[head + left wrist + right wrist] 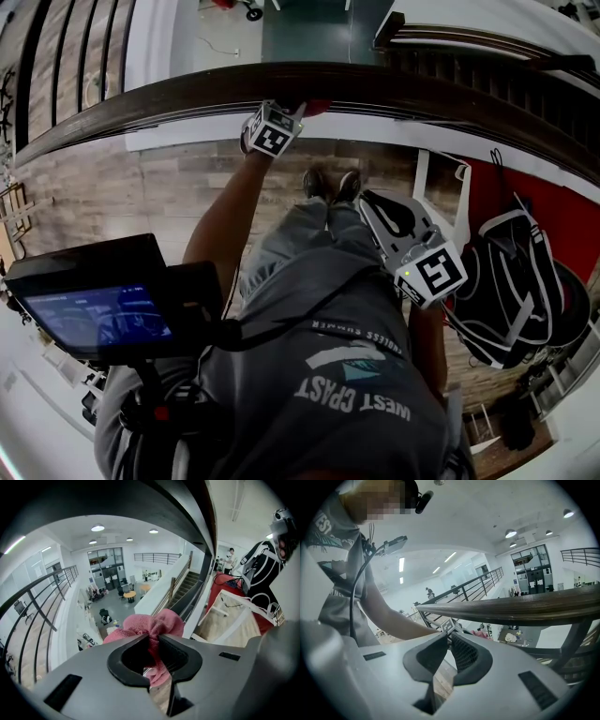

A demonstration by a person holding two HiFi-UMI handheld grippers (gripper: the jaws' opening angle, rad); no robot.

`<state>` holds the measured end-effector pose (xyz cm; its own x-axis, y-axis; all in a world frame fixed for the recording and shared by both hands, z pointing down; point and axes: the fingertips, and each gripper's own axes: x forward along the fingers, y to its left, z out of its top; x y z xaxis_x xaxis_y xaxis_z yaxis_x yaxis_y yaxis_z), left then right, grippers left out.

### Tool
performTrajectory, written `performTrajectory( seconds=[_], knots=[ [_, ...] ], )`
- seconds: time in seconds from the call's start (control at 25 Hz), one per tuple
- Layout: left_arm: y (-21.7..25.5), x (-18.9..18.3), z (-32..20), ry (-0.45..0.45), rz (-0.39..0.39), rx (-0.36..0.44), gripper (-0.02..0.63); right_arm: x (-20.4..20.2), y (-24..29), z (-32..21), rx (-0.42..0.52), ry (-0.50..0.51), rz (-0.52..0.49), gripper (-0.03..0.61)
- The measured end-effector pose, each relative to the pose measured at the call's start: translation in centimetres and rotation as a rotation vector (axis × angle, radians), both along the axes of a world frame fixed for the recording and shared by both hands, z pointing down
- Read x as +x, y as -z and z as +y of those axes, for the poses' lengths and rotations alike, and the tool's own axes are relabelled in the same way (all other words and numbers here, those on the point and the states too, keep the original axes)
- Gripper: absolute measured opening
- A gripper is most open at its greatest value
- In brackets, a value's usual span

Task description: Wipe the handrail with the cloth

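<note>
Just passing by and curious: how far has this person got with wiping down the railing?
Done: the crumpled pink cloth is gripped in the left tongs. In hand: it is held up at the dark wooden handrail. The right tongs hang shut and empty. Left: the rail runs on both ways; no wiped stretch shows, so how much remains is unclear.

The left arm (223, 220) is extended forward. The left gripper (153, 638) is pitched downward, jaws clamped on the cloth (159, 623). The right gripper (449, 637) is held beside the torso (328, 356), jaws together, empty.
</note>
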<state>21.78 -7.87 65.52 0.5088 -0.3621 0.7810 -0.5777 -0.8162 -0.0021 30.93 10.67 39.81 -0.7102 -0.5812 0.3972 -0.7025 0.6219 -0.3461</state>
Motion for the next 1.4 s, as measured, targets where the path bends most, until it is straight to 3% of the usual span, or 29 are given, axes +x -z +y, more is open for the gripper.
performTrajectory(
  seconds=[0.2, 0.76, 1.4],
  knots=[
    [0.1, -0.2, -0.5, 0.017, -0.005, 0.004, 0.064, 0.7, 0.4, -0.7, 0.004, -0.005, -0.011, 0.02],
    [-1.2, 3.6, 1.4, 0.083, -0.067, 0.022, 0.064, 8.2, -1.6, 2.4, 0.006, -0.003, -0.055, 0.019],
    [-1.0, 0.2, 0.0, 0.132, -0.098, 0.039, 0.064, 8.9, -2.4, 0.6, 0.011, -0.003, -0.054, 0.02]
  ],
)
